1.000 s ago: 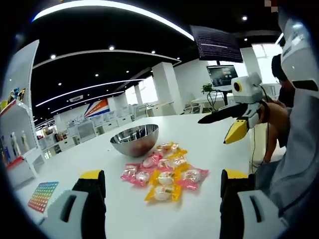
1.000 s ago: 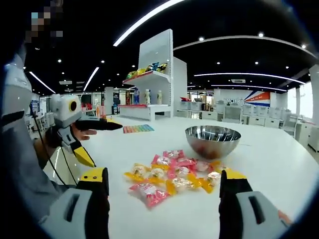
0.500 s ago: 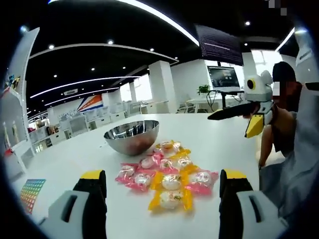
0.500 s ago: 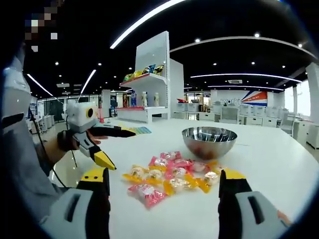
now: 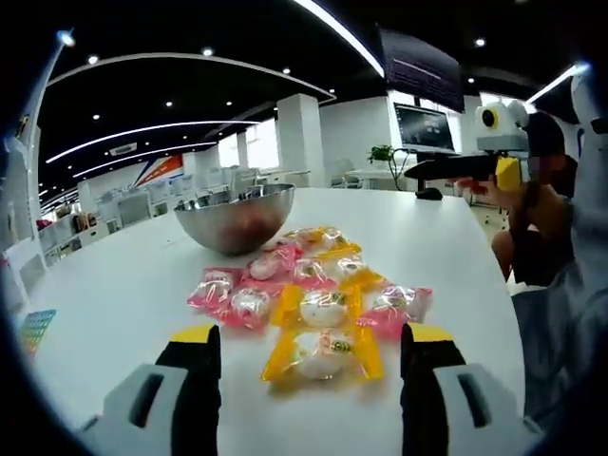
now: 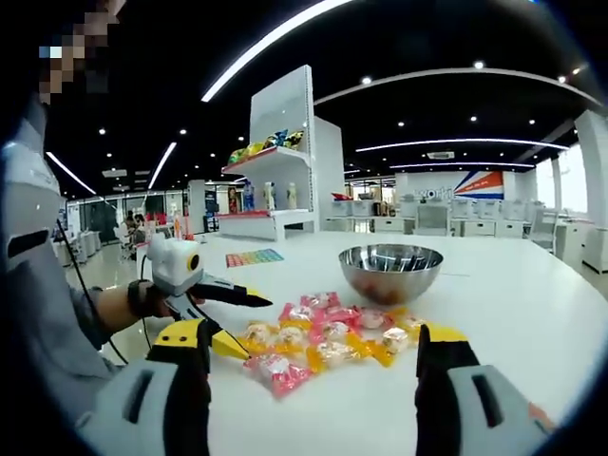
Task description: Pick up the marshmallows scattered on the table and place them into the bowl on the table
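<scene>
Several marshmallows [image 5: 321,353] in pink and yellow wrappers lie in a loose pile on the white table [image 5: 114,294]. Just behind them stands a steel bowl [image 5: 233,217]. My left gripper [image 5: 312,334] is open, low over the table, its jaws either side of the nearest yellow pack. In the right gripper view that same left gripper [image 6: 258,328], held by a hand, is at the left edge of the pile [image 6: 323,337], with the bowl [image 6: 389,271] beyond. My right gripper [image 6: 312,334] is open, back from the pile. From the left gripper view, the right gripper [image 5: 475,167] hangs high at the right.
A coloured sheet [image 6: 252,256] lies on the table's far side, below a white shelf unit [image 6: 275,142] with goods. A monitor [image 5: 423,128] stands on a table behind. The person's sleeve [image 5: 570,323] and the table's edge are at the right of the left gripper view.
My left gripper has dropped lower and moved in on the pile, so the nearest yellow pack now lies between its jaws. The right gripper has stayed raised and open.
</scene>
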The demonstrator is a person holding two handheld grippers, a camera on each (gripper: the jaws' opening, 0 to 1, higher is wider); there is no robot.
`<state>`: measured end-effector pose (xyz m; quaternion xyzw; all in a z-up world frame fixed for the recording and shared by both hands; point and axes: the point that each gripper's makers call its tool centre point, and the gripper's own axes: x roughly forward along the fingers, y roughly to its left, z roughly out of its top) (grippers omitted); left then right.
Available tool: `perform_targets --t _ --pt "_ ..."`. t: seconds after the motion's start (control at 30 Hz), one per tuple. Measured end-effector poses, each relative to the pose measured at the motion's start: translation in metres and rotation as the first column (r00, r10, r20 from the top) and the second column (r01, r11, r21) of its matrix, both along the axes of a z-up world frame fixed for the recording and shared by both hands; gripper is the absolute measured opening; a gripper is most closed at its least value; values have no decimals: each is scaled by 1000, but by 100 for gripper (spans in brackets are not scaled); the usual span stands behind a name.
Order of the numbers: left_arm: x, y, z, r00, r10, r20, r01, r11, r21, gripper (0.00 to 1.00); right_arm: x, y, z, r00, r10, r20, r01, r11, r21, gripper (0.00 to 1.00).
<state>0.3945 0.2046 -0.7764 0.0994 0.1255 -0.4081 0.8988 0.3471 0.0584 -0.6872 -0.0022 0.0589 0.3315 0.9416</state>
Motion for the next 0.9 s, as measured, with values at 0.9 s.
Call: perform_targets --t 0.9 --pt "-7 -7 -6 999 -16 33 16 1000 6 39 0 0 -7 1000 -10 -6 10 999 -30 84"
